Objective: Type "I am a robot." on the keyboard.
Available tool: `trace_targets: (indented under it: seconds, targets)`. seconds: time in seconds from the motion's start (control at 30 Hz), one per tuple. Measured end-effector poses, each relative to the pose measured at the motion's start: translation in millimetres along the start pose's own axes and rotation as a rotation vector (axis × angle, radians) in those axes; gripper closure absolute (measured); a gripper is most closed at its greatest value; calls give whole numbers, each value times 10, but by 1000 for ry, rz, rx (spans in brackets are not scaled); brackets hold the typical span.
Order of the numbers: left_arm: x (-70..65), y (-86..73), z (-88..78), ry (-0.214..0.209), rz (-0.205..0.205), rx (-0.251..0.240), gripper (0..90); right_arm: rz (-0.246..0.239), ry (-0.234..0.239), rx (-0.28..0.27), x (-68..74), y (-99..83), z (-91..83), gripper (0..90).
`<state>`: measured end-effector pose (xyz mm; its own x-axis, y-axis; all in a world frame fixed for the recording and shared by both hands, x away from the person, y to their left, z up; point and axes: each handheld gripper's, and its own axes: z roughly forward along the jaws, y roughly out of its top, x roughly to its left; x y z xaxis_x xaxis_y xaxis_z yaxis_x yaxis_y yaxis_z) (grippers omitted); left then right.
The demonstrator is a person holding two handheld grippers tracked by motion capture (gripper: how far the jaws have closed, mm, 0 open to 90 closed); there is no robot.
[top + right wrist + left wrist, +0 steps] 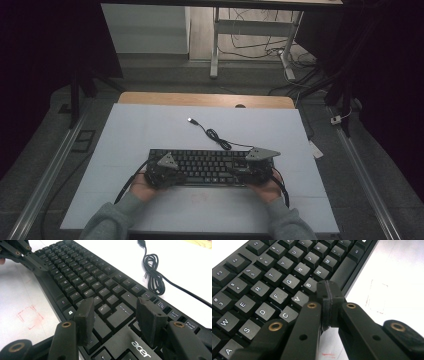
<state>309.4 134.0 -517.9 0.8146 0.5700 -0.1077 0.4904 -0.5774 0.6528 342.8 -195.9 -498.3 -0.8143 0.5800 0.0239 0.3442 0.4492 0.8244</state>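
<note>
A black Acer keyboard [210, 167] lies on the white mat [150, 125] near the front edge, its cable [217, 137] coiled behind it and ending in a USB plug [191, 120]. My left gripper [327, 290] is shut with nothing between its jaws, and its tip hovers over the keyboard [274, 277] near the B key and the space bar. My right gripper [115, 312] stands open over the keyboard's [82, 277] right part, jaws either side of the Enter key area. In the high view the left gripper [172, 174] and right gripper [244, 172] sit at the keyboard's two ends.
The coiled cable [152, 275] lies on the mat behind the keyboard's right end. Faint red square marks [30, 316] are drawn on the mat in front of the keyboard. A wooden table edge [200, 98] runs behind the mat, with desk legs [215, 50] and floor cables beyond.
</note>
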Motion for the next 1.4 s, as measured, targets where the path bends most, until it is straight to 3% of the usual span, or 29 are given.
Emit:
trace_targets:
  seconds: [0.3,0.67,0.8,1.0,1.2,1.4]
  targets:
    - [-4,-6,6,30,6,-2,890,-4,-1,5,4,3,-1,494]
    - [100,-32,-261,13,-71,-127,868,0,-2,-2,-1,1,-4,493]
    - [146,-51,-331,16,-102,-148,739,-1,-4,-3,-8,0,-10,489]
    - [190,-78,-419,67,-138,-168,511,5,-11,-1,-27,-8,-27,480]
    - [246,-112,-501,79,-174,-179,422,14,-22,-11,-39,-17,-56,473]
    - [286,-147,-556,95,-200,-188,386,9,-4,-30,-38,-16,-74,467]
